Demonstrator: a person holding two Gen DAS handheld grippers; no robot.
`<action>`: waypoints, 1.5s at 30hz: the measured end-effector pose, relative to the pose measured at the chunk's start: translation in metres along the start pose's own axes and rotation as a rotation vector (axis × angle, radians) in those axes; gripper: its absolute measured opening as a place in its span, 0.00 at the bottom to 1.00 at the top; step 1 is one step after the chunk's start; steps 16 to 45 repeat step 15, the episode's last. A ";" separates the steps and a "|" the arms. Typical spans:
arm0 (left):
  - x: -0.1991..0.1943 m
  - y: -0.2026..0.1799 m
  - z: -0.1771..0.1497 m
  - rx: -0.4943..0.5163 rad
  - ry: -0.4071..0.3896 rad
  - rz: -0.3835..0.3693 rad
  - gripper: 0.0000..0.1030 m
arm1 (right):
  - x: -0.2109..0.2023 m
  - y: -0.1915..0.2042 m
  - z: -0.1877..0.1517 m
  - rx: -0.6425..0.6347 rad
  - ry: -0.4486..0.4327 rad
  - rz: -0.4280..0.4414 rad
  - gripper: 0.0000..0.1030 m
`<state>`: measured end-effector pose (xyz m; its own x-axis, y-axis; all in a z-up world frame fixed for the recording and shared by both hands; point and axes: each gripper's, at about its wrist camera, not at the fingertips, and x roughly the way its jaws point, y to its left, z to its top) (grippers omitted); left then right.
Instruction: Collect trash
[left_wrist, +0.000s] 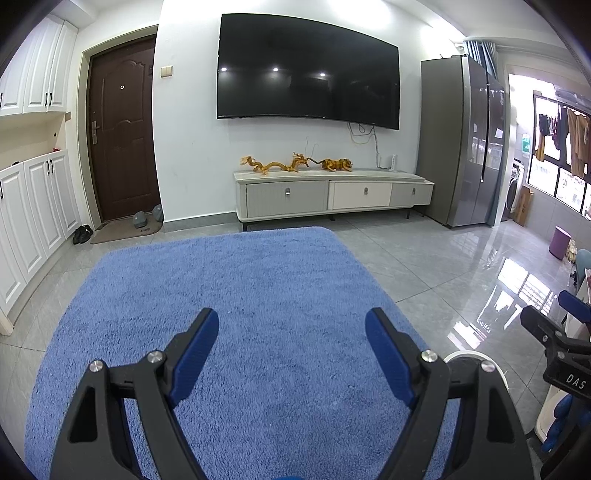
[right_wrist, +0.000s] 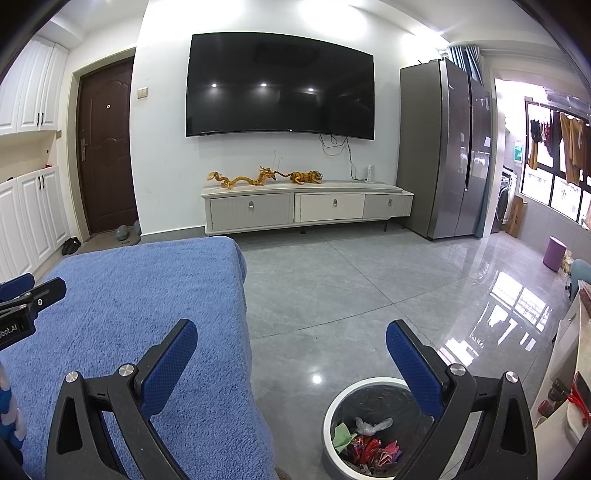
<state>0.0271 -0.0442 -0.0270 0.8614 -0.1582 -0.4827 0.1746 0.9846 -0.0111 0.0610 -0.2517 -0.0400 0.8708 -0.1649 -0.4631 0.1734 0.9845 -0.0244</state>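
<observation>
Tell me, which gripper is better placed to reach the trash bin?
Right. The right gripper hangs open beside the trash bin; the left gripper is over the blue cover.

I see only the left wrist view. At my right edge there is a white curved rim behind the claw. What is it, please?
Observer: It is a round white trash bin with a black liner, standing on the grey floor beside the blue cover.
Operator: Is anything inside it?
Observer: Yes, crumpled wrappers, mostly red and pink, plus a green scrap and clear plastic.
Operator: Does the right claw hold something?
Observer: No. The right claw is open and empty, above the bin's rim.
</observation>
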 end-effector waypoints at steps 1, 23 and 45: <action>0.000 0.000 0.000 -0.001 0.000 0.000 0.79 | 0.001 0.000 -0.001 -0.001 0.000 0.001 1.00; 0.000 0.001 -0.001 -0.004 0.004 -0.005 0.79 | 0.001 0.000 -0.001 0.001 0.002 0.001 1.00; 0.000 0.001 -0.001 -0.004 0.004 -0.005 0.79 | 0.001 0.000 -0.001 0.001 0.002 0.001 1.00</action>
